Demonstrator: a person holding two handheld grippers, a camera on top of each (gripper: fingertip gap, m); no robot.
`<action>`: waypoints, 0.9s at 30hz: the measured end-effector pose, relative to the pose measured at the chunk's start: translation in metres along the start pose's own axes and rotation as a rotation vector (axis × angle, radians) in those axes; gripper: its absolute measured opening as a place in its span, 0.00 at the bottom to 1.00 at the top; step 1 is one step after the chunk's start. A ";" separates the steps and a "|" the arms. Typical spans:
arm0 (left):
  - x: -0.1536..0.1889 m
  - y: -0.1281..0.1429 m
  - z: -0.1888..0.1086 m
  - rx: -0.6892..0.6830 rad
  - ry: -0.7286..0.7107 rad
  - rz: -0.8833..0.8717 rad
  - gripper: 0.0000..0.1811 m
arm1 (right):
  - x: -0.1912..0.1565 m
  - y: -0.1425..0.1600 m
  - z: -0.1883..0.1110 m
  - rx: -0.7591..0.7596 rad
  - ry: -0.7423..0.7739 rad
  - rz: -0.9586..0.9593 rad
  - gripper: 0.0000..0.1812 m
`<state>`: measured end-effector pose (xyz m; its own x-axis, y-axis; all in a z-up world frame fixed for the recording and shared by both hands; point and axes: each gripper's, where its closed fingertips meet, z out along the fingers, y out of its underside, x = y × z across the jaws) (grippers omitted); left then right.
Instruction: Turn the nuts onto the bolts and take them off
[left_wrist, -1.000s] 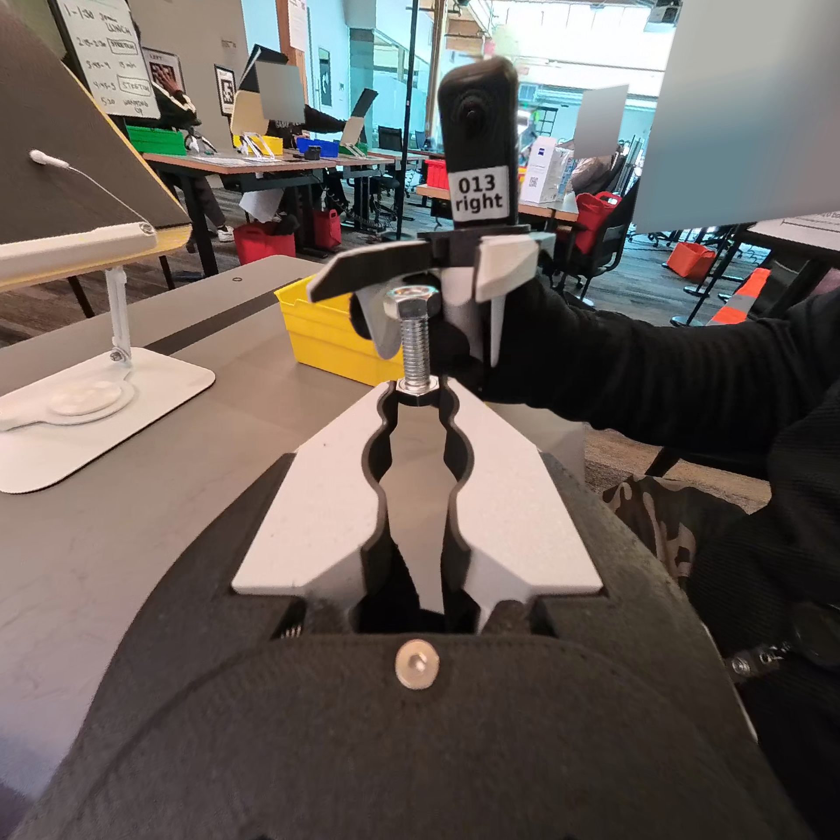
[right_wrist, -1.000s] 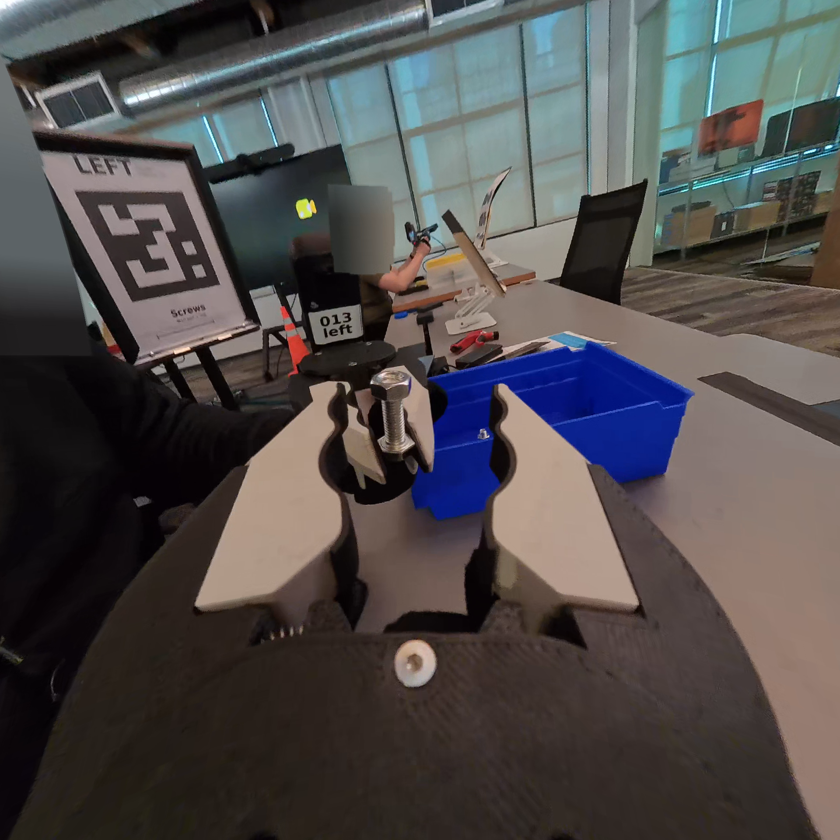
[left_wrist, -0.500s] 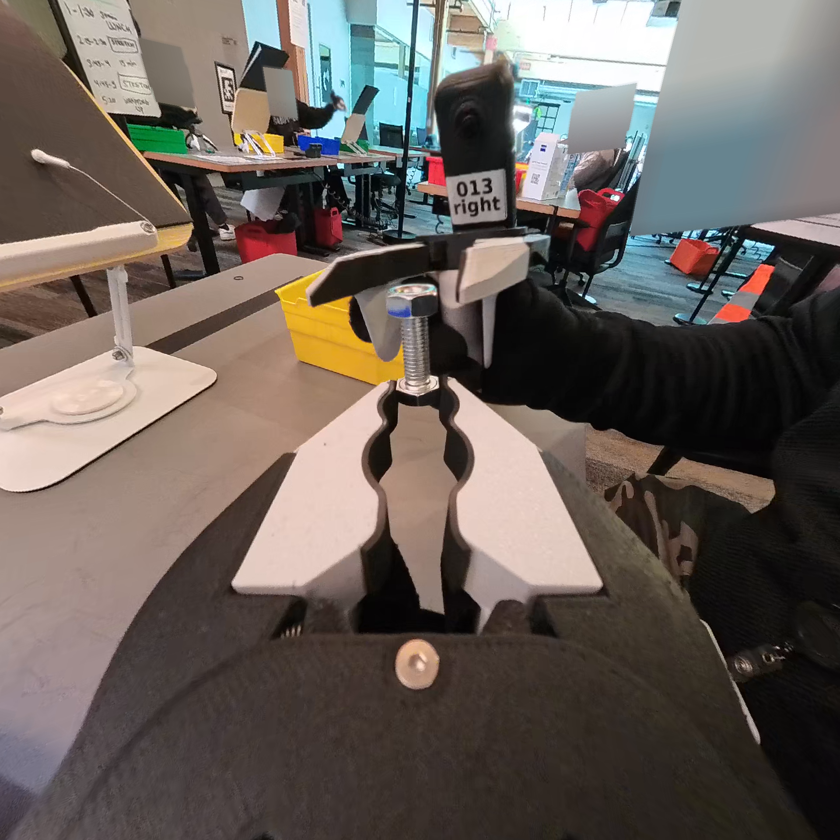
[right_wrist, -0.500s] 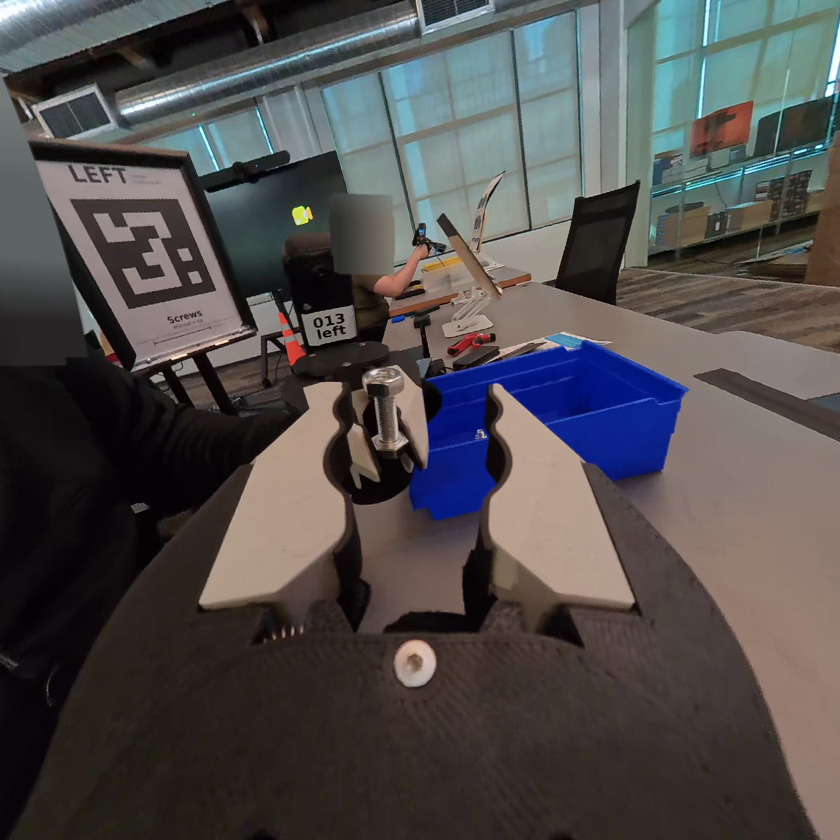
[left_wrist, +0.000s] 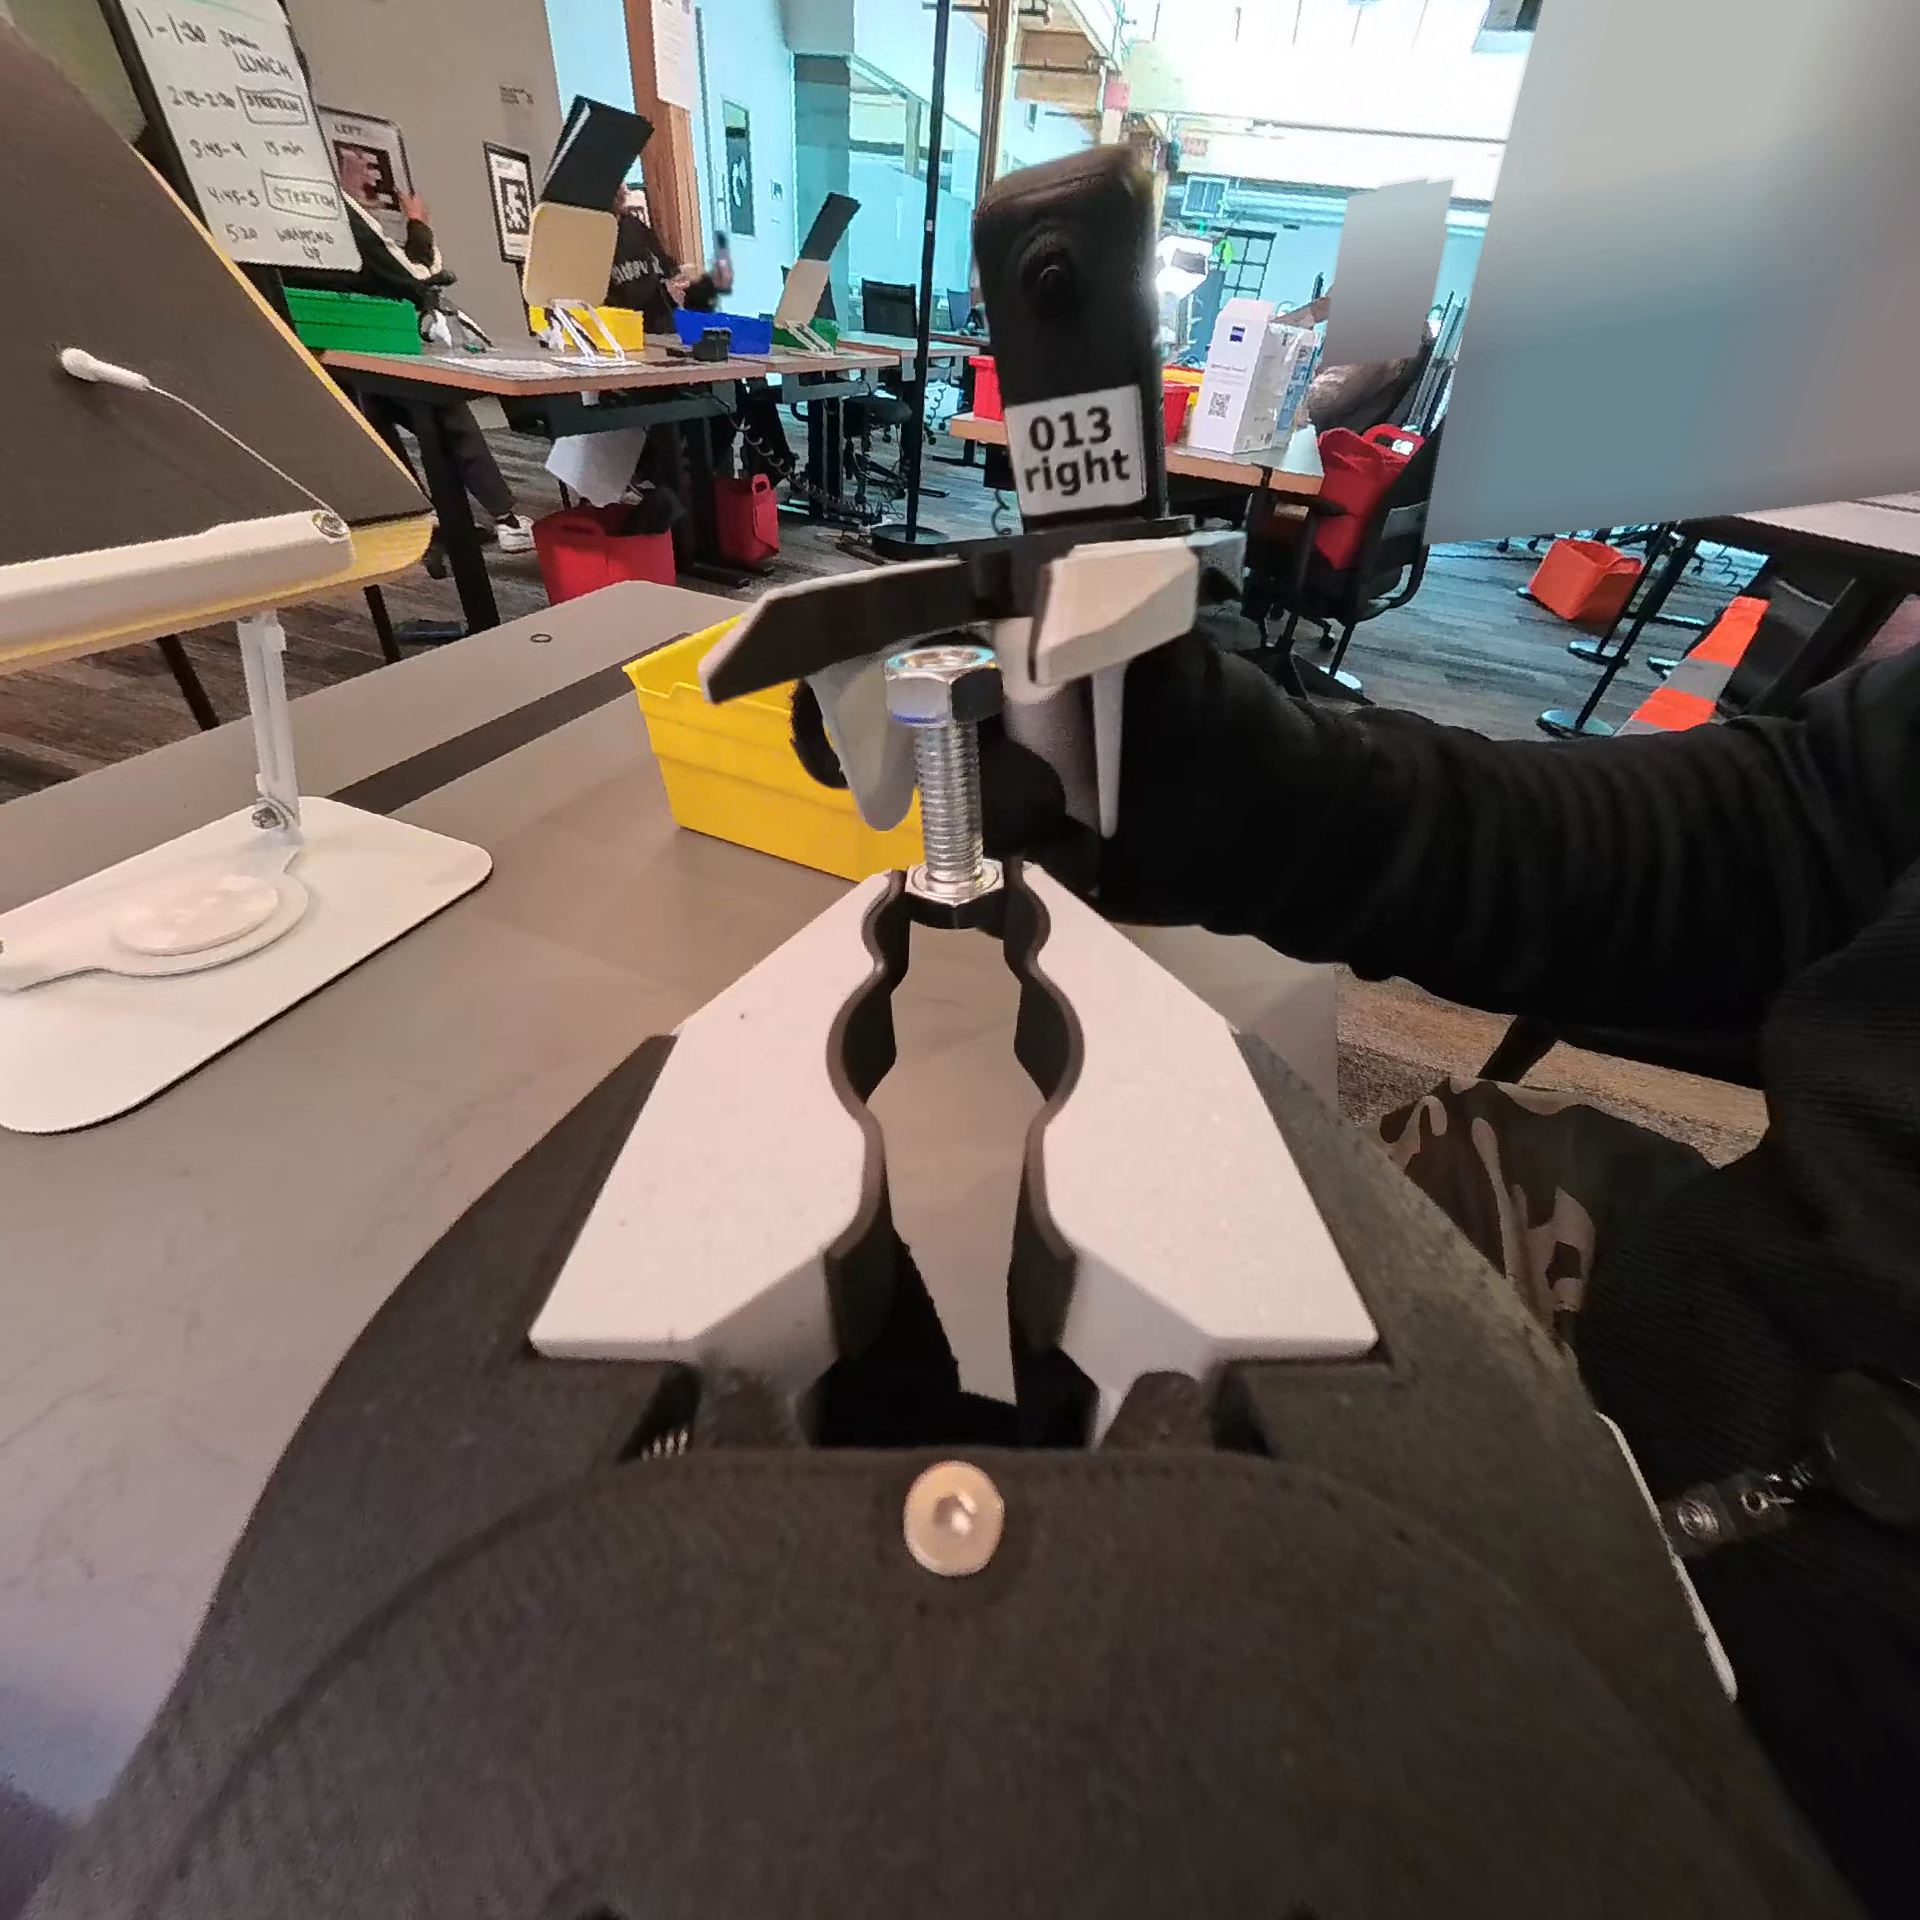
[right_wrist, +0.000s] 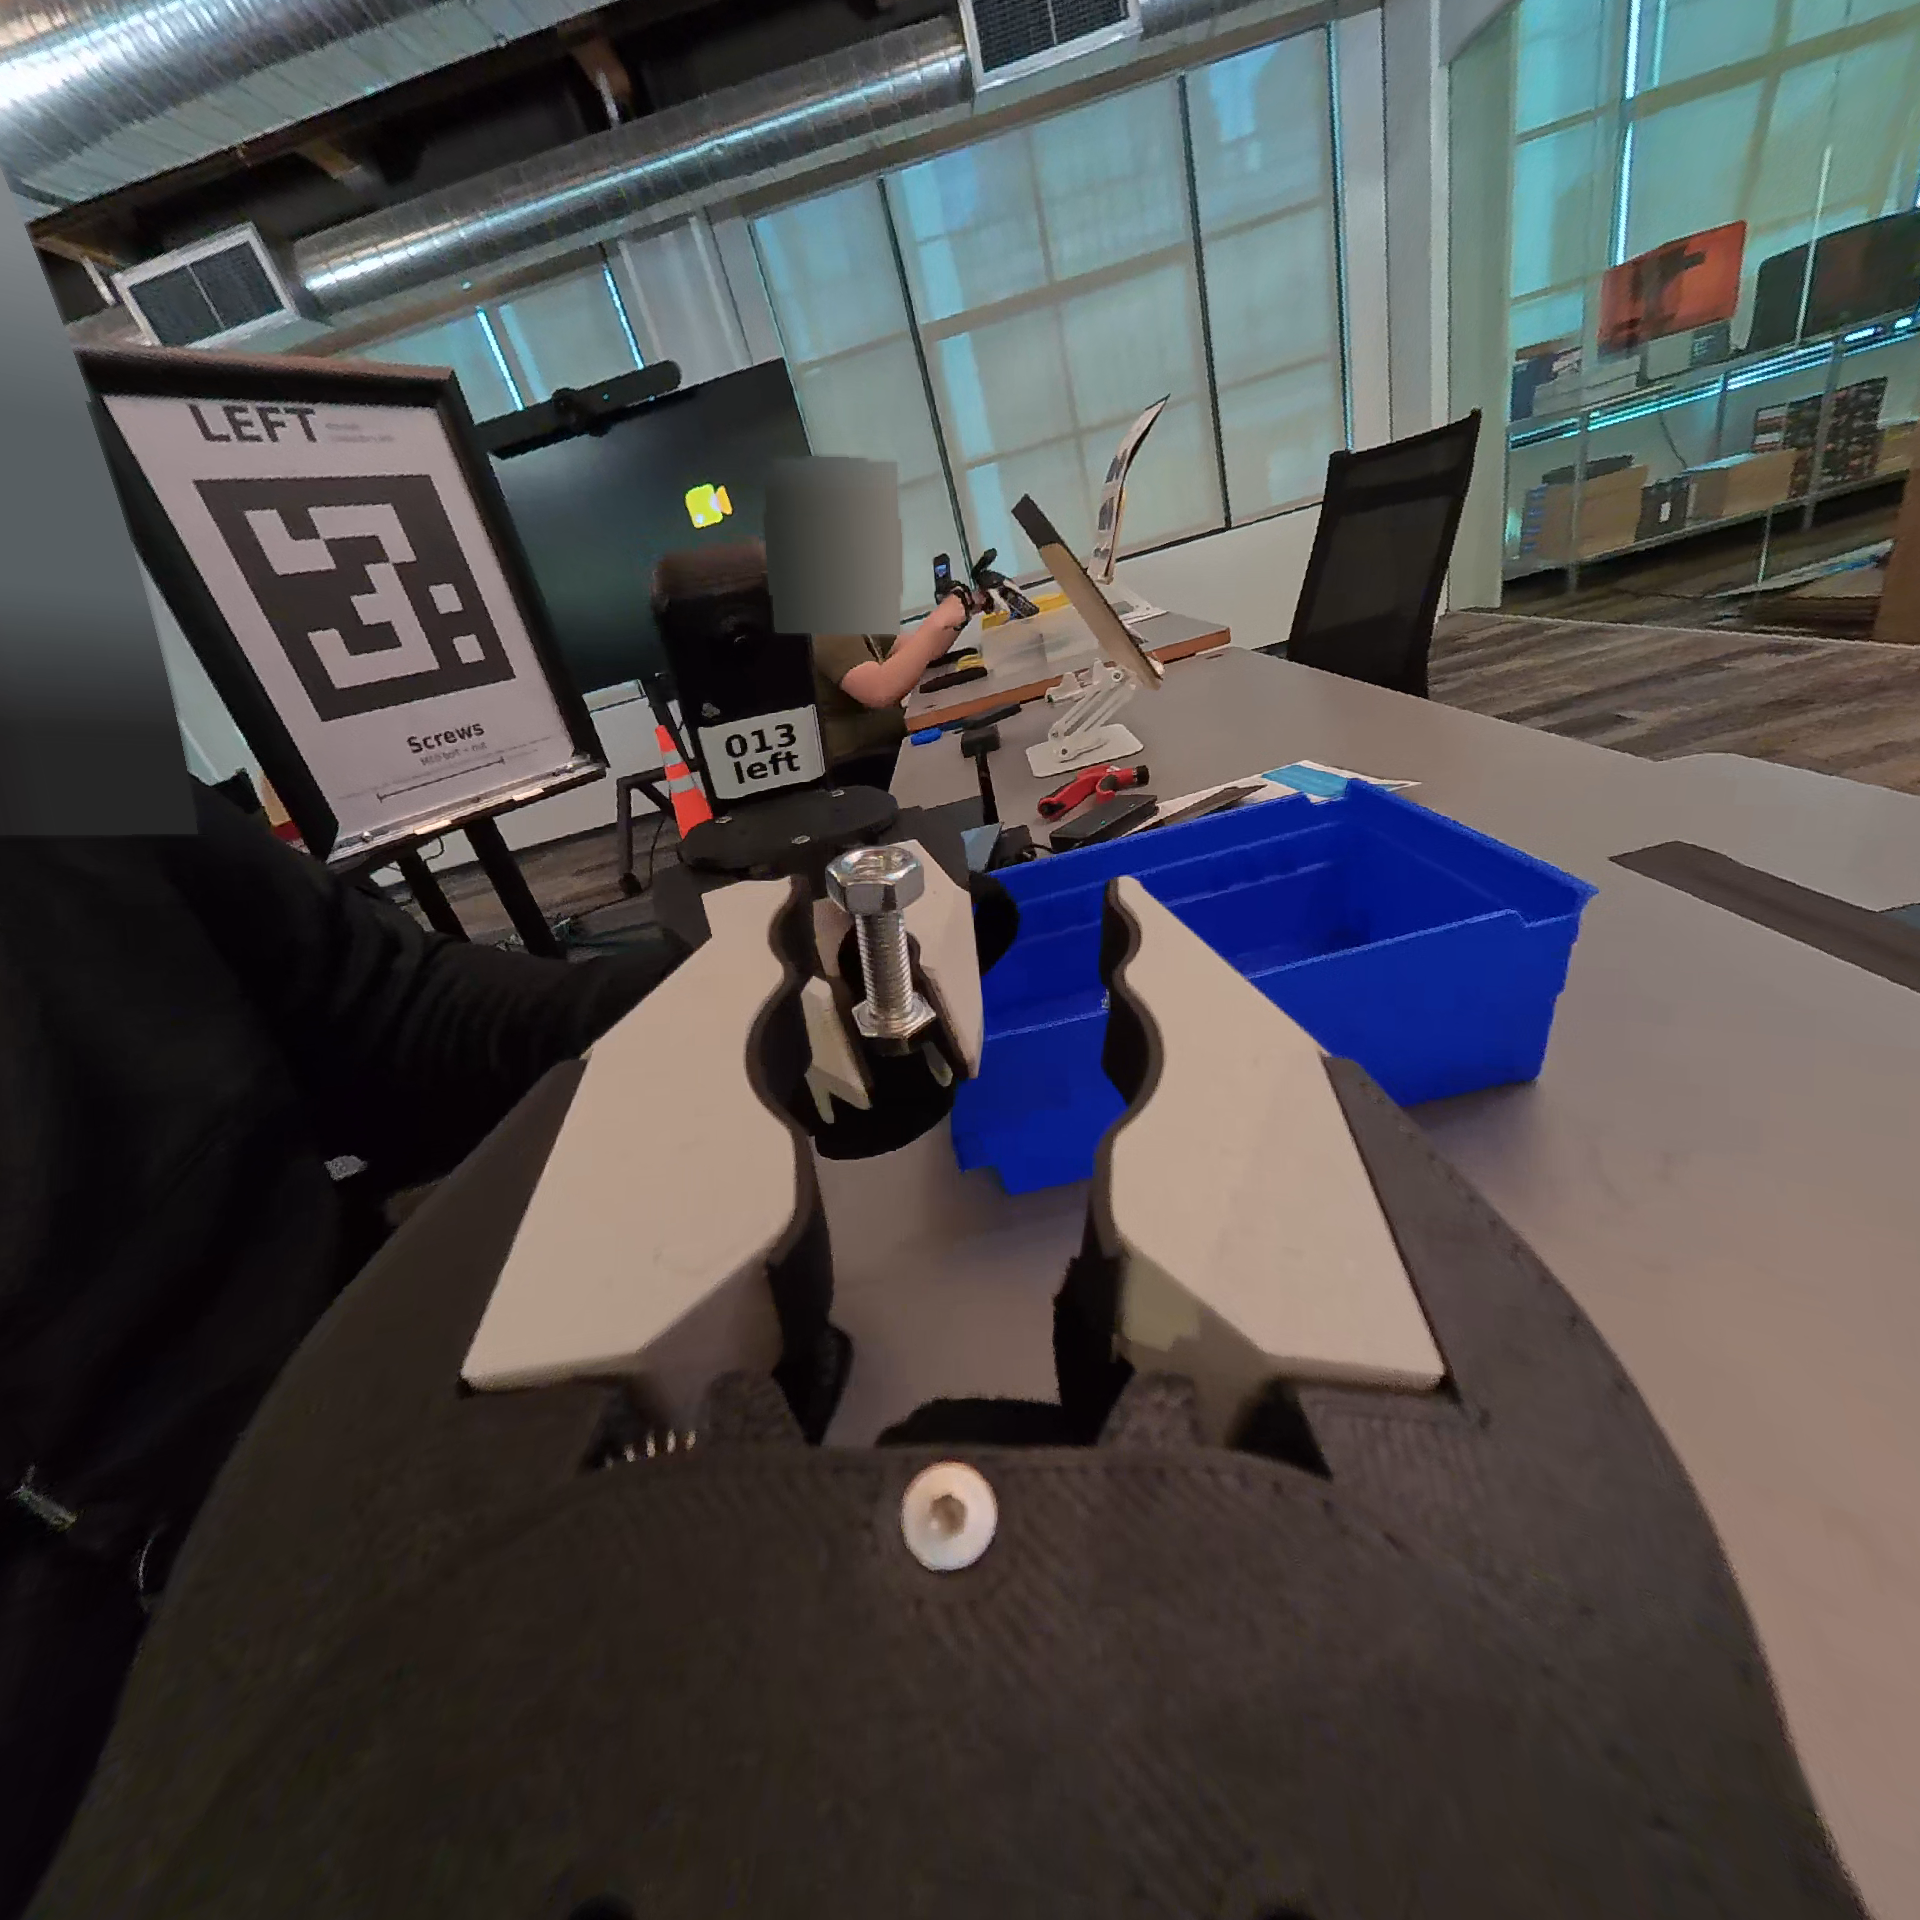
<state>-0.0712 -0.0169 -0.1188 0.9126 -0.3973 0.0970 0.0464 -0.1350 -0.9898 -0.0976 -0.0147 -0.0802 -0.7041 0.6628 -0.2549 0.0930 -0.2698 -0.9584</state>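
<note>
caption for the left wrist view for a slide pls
Left gripper clamps the nut on an upright bolt; open right gripper straddles its head.

Bright, even daylight from the tall glass windows (right_wrist: 1039, 343); wide-angle bending at the edges, sharp centre, soft shadows.

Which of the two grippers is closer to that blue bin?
Right. The right gripper hangs open just in front of the blue bin; the left gripper sits beside the bin's left end.

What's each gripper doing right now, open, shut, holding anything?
Left gripper: tongs shut on the nut at the bolt's lower end, bolt upright.
Right gripper: tongs open, holding nothing, the bolt head between them.
</note>
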 end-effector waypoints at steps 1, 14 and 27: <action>0.001 0.000 0.000 0.000 0.002 0.000 0.09 | -0.001 0.001 0.002 -0.006 -0.002 -0.002 0.29; -0.001 0.000 -0.001 0.003 -0.002 -0.004 0.09 | -0.002 -0.002 -0.001 0.012 -0.015 0.004 0.29; 0.000 -0.001 0.000 0.006 0.000 -0.004 0.09 | 0.005 -0.004 -0.007 0.033 -0.002 0.027 0.26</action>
<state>-0.0719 -0.0170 -0.1182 0.9124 -0.3967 0.1009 0.0522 -0.1316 -0.9899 -0.0964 -0.0056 -0.0786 -0.7030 0.6537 -0.2802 0.0889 -0.3101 -0.9465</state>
